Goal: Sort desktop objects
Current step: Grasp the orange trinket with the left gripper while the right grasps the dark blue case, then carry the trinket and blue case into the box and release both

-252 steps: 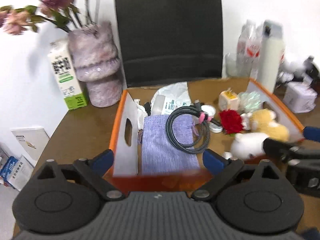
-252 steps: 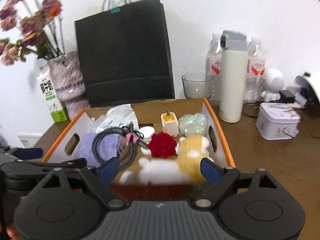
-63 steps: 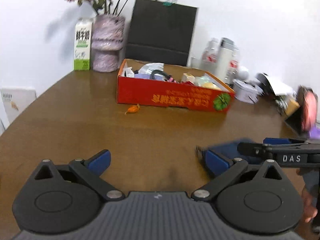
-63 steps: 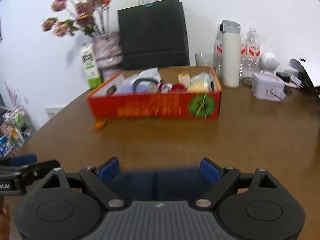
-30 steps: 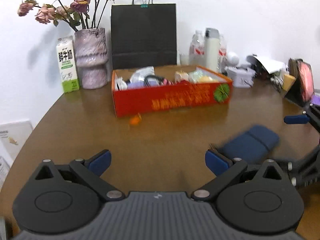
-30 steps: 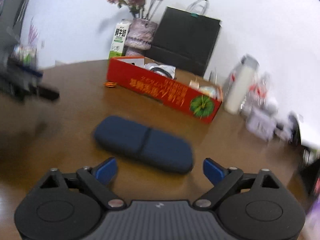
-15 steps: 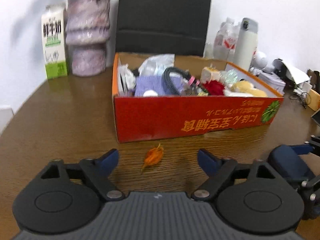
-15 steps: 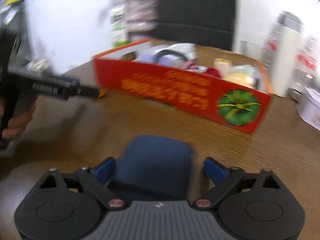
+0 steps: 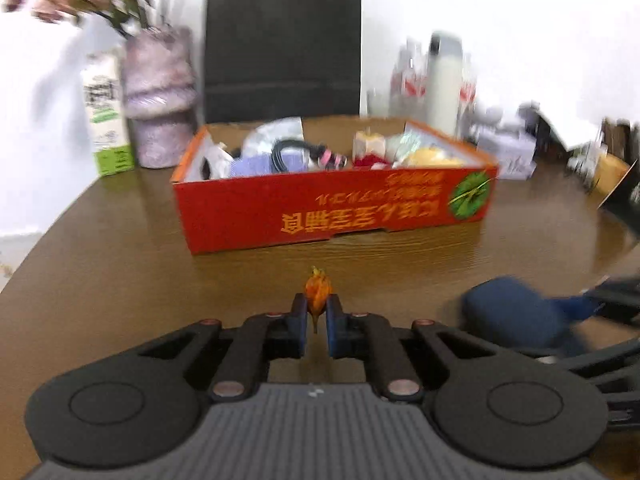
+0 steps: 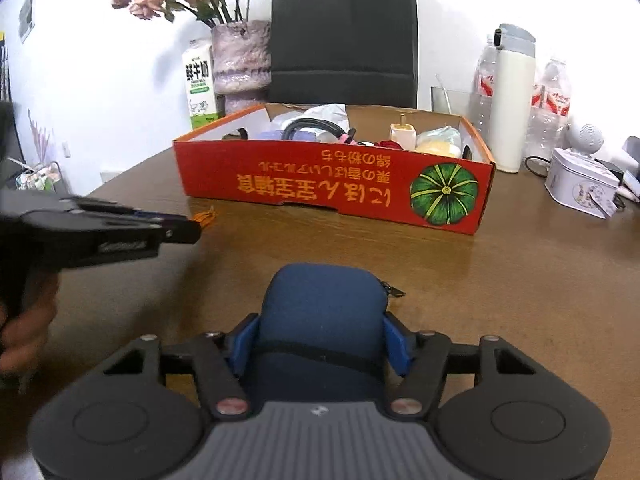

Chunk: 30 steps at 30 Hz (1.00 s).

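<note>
Brown wooden tabletop, red cardboard box of clutter at the back. My left claw has just been closing and is now clenched on a small orange dried flower bit, just in front of the box. It looks light and brittle, so I'd pinch gently; its stem points back at me. My right claw has just been closing too, pads now grasping the sides of a dark blue soft zip case. Padded, should give slightly; long axis runs away from me toward the box, zipper pull on its right.
</note>
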{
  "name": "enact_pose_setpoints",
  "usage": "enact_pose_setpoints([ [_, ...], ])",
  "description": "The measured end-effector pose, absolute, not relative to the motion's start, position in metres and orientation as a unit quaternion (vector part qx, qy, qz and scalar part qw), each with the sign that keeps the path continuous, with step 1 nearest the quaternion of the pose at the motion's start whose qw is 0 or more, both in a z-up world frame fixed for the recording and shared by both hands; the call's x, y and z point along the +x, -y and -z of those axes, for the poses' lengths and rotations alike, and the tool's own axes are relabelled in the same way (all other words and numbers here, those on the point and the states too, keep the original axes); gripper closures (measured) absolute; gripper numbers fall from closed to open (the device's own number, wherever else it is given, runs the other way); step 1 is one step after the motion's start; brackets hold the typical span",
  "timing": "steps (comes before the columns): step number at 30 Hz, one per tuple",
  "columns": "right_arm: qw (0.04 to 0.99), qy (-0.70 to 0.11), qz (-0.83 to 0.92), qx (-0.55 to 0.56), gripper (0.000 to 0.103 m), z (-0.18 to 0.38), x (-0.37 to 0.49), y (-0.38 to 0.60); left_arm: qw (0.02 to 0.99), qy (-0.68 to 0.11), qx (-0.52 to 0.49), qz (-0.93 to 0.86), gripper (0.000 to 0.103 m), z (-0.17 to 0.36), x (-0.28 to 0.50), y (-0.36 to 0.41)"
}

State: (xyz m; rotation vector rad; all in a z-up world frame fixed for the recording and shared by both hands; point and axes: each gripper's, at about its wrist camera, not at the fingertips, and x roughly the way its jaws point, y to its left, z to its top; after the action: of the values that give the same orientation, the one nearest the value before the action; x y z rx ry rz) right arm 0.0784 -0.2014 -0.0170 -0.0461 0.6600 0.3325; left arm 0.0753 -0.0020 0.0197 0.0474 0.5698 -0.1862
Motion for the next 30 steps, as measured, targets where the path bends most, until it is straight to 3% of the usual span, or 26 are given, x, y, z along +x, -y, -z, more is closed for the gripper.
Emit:
enact_pose_setpoints([
  [4,0.932,-0.318,-0.174,-0.006,0.042,0.019,0.036,0.196,0.954,-0.282,-0.024,0.096,0.093,-0.027,0.004,0.000],
  [13,0.924,-0.324,-0.202,-0.005,0.042,0.001,-0.061,0.194,0.954,-0.286,-0.015,0.091,0.093,-0.027,-0.086,-0.014],
  [23,0.949,-0.269,-0.164,-0.006,0.042,-0.037,-0.113,0.207,0.963,-0.244,-0.043,0.105,0.093,-0.054,-0.111,-0.025],
  [30,0.958,-0.241,-0.153,0.019,0.042,-0.052,-0.099,0.223,0.966,-0.226,-0.061,0.109,0.093,-0.073,-0.092,-0.029],
])
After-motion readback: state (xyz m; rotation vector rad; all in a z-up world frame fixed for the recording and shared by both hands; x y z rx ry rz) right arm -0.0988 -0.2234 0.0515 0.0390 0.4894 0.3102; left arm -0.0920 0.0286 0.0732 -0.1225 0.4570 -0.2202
